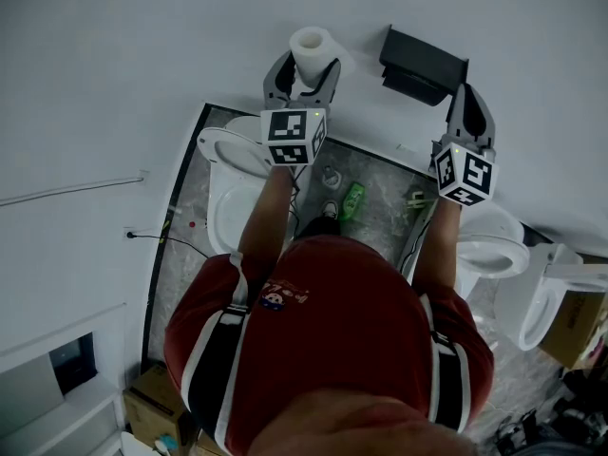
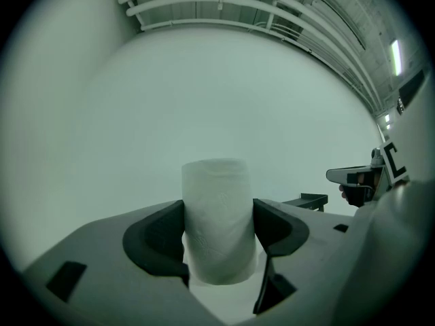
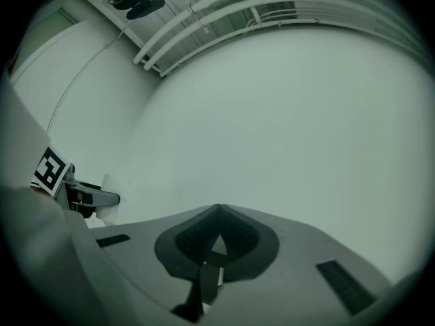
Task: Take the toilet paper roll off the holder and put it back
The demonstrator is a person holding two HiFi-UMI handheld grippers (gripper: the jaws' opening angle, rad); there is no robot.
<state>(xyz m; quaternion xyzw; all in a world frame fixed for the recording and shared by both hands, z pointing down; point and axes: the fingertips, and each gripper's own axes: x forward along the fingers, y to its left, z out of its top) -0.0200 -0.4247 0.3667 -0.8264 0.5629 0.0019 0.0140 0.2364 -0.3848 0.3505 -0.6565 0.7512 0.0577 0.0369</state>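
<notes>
Nearest, low in the head view: a red shirt (image 1: 332, 331), both arms stretched toward the white wall (image 1: 142, 65). At left, the left gripper (image 2: 217, 233), jaws wide apart and pressed on the two sides of the roll (image 2: 216, 216). Holds it upright, free in the air before the wall. Grips the soft sides, probably to leave the core open for the bar. Further right, the black holder (image 1: 423, 65) on the wall, near the roll but apart from it, apparently empty. At far right, the right gripper (image 3: 217, 240), jaws closed tip to tip, nothing between them. Hovers just below the holder, perhaps ready to steady it. Judged half done: roll off, not yet back.
</notes>
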